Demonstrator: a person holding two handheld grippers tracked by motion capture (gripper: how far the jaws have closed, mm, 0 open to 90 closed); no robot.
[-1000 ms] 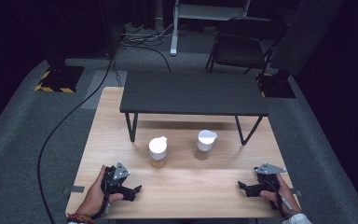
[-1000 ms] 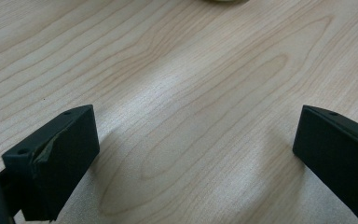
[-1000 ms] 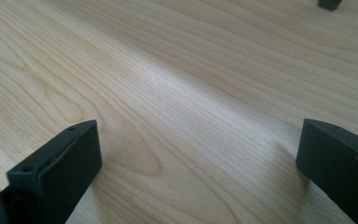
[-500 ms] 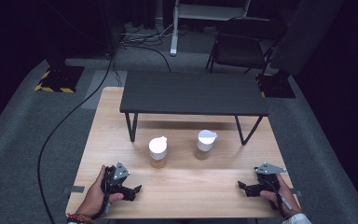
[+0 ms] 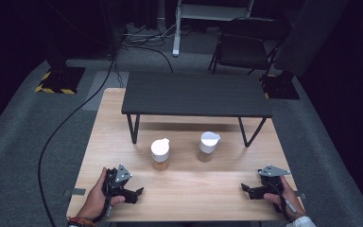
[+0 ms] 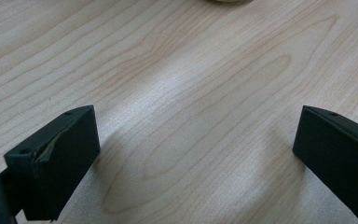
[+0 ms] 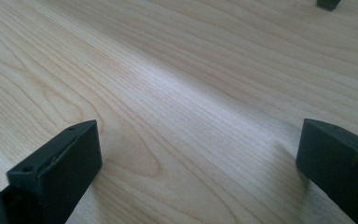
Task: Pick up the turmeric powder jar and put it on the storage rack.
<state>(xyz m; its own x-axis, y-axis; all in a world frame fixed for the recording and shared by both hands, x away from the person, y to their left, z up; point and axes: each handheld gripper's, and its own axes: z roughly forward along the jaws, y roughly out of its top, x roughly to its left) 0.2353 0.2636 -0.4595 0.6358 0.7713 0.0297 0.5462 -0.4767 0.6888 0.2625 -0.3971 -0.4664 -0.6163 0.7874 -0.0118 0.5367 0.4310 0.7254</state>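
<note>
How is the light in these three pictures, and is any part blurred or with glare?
High view: the table is well lit, the room around it very dark; the raised black shelf casts a shadow beneath. Left gripper view: a pale sheen on the wood between the open left claw, soft shadows beside it. Right gripper view: a similar bright band, far wood slightly blurred, right claw open.

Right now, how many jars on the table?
2. Left jar and right jar stand side by side, apart, just in front of the black shelf. None seem hidden under it.
</note>
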